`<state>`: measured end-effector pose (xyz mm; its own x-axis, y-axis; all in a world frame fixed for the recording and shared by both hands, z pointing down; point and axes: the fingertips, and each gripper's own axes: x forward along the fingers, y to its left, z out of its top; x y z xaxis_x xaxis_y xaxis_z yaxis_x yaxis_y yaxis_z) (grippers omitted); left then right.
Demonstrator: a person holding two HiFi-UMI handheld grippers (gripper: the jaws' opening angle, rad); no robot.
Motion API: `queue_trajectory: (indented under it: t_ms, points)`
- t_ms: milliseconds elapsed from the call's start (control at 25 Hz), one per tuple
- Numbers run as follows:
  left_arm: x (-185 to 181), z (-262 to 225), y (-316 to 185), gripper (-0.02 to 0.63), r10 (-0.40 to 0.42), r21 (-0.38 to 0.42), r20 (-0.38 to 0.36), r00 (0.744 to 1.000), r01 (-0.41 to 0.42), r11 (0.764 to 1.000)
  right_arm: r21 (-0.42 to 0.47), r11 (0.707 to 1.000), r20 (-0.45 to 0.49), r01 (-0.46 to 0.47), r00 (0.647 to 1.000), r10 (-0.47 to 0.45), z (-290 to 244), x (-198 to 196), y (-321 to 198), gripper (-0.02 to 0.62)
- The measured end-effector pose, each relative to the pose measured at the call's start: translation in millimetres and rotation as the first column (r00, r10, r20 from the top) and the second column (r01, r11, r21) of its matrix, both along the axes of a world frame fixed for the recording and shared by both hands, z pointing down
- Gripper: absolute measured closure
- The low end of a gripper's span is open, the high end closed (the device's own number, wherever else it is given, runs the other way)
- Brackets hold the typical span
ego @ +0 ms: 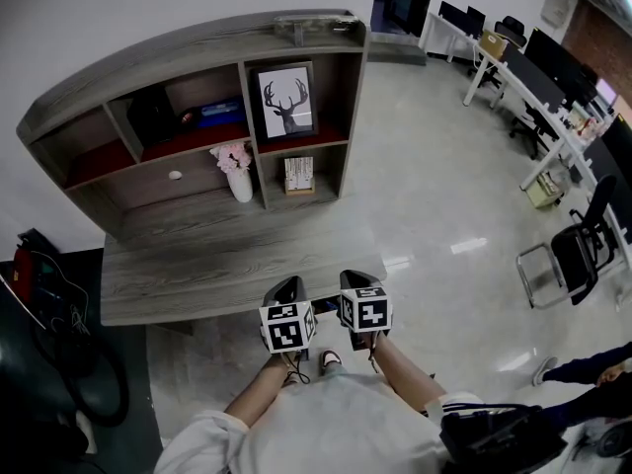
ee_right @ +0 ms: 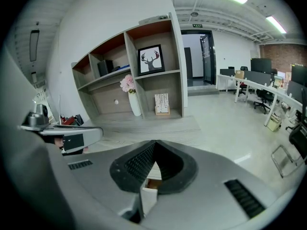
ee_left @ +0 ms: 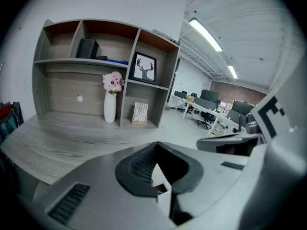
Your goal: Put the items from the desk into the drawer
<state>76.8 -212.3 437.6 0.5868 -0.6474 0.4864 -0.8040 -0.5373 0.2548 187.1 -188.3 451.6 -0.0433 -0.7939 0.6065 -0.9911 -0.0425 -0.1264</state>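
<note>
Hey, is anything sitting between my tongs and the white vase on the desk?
Nothing visible. Both the left tongs and right tongs are shut at the near edge of the desk, and only its bare top lies between them and the white vase, which stands just right of the drawer knob.

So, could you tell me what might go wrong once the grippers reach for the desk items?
1. The tall, narrow vase stands near the drawer knob; reaching for the knob could topple it.
2. The left gripper and right gripper are both shut, and the small round knob may slip from a hasty grasp.
</note>
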Motion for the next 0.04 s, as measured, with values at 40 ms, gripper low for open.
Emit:
queue_trajectory:
  t_ms: [40]
  points:
    - [-0.5, 0.2, -1.4, 0.607, 0.000, 0.000, 0.000, 1.000, 0.000, 1.000, 0.001, 1.000, 0.004, -0.005, 1.000, 0.005, -0.1, 0.6, -0.9, 0.597]
